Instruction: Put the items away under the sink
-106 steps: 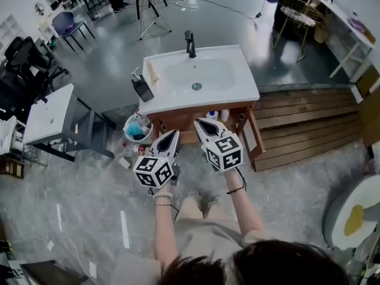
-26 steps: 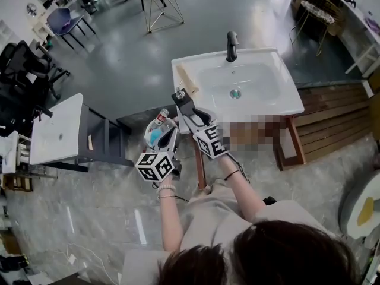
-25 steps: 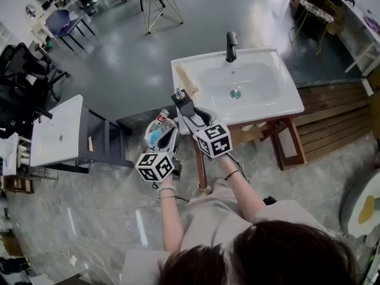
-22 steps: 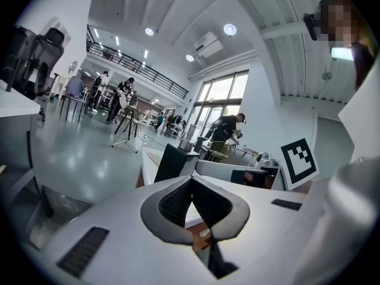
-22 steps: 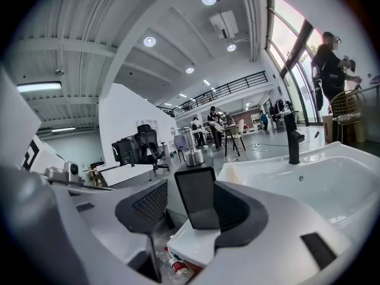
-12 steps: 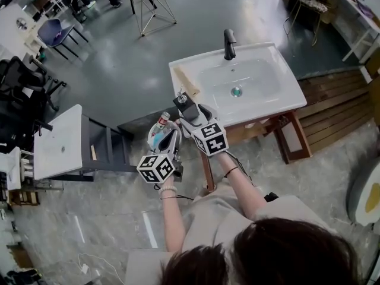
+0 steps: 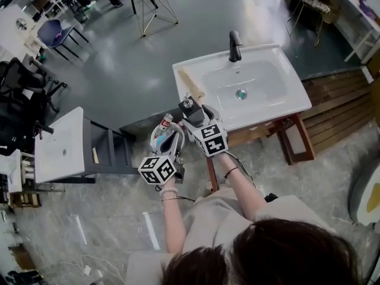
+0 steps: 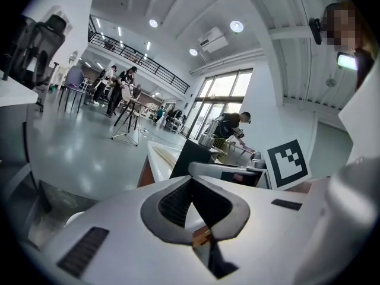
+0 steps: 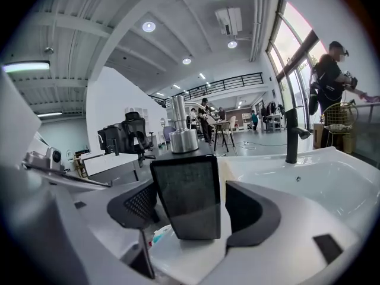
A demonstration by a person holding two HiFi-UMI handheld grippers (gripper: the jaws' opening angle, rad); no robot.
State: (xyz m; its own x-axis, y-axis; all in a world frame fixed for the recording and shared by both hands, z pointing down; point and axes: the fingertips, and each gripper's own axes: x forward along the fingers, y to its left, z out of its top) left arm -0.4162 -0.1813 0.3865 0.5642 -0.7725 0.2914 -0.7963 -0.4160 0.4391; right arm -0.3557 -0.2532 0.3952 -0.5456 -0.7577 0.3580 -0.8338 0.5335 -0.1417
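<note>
**Right gripper (image 9: pixel 191 206) straddling the soap dispenser (image 9: pixel 185 189) on the front-left corner of the sink (image 7: pixel 279 103)**
Jaws stand apart around the body, not yet clamped. The dispenser is probably rigid, smooth and liquid-weighted (likely slippery): grip the flat sides mid-body and keep it upright. Left gripper (image 8: pixel 191 183) is closed on nothing, above the bin (image 7: pixel 153 141), which holds a red-capped bottle (image 7: pixel 164 123).

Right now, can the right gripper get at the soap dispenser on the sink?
Probably yes: the soap dispenser stands between the right gripper's parted jaws at the sink's front corner, and nothing seems to block them closing on it.
</note>
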